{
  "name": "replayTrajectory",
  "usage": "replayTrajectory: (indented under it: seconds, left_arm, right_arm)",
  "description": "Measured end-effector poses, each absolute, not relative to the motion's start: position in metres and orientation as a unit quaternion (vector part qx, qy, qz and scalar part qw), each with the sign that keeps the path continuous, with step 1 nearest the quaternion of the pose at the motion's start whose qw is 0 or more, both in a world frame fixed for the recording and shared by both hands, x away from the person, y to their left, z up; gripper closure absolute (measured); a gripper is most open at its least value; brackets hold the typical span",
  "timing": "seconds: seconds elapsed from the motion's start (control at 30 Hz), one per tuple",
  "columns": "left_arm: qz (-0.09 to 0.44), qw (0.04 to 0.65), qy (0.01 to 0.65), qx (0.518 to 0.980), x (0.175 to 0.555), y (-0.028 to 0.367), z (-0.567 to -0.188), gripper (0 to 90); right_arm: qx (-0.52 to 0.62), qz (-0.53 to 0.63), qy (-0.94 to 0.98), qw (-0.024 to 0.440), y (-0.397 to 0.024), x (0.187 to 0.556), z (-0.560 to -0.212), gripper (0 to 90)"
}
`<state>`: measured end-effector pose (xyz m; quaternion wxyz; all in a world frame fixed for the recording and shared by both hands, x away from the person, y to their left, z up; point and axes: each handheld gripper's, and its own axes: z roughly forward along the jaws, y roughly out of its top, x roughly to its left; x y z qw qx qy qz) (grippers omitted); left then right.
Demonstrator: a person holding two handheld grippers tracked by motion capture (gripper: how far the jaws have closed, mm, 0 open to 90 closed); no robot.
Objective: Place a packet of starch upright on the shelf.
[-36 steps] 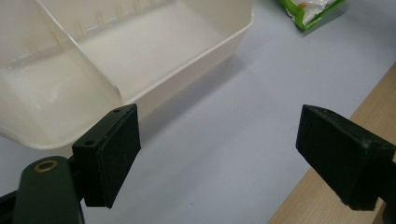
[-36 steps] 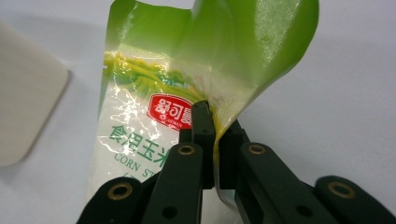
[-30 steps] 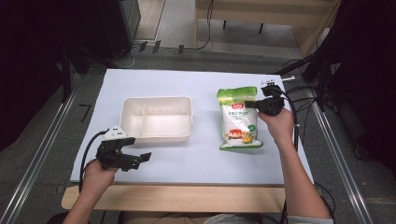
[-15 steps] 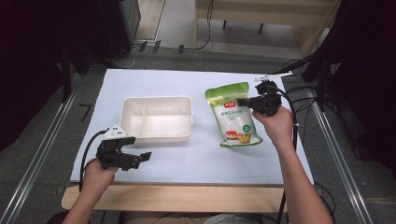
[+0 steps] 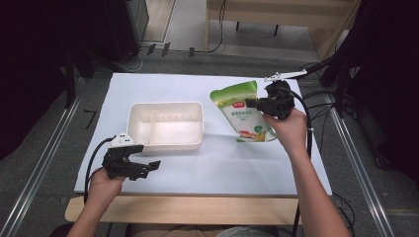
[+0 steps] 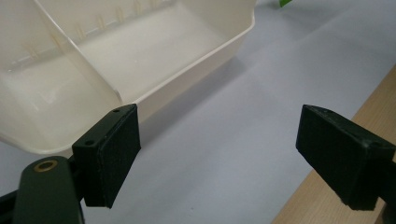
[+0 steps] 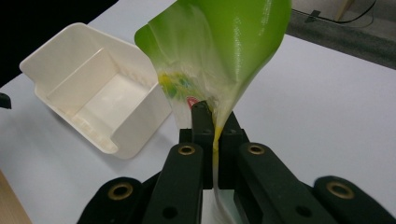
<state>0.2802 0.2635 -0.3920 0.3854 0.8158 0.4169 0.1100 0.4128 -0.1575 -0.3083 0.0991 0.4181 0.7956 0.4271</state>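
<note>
A green and white snack bag (image 5: 240, 114) hangs tilted above the white table sheet, right of the cream two-compartment tray (image 5: 165, 143). My right gripper (image 5: 258, 104) is shut on the bag's edge; in the right gripper view the thin bag (image 7: 219, 51) is pinched between the jaws of that gripper (image 7: 212, 133), with the tray (image 7: 70, 60) at left. My left gripper (image 5: 150, 166) rests near the table's front left, jaws pointing right. In the left gripper view this gripper (image 6: 217, 154) stands open with nothing between its pads, just in front of the tray's wall (image 6: 196, 63).
The white sheet (image 5: 207, 168) covers the tabletop; a wooden front edge (image 5: 188, 210) runs below it. Cables (image 5: 309, 123) trail from the right gripper at the table's right side. Dark floor and furniture surround the table.
The right gripper has lifted the bag off the table and carried it left toward the tray. The left gripper has stayed where it was.
</note>
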Motion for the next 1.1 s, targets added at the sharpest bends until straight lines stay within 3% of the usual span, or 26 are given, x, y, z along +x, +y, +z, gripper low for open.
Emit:
replayTrajectory:
  seconds: [1.1]
  left_arm:
    - [0.108,0.392,0.423,0.81,0.281,0.263,-0.392,14.7]
  right_arm:
    - [0.37,0.431,0.818,0.093,-0.103,0.434,-0.233,90.0]
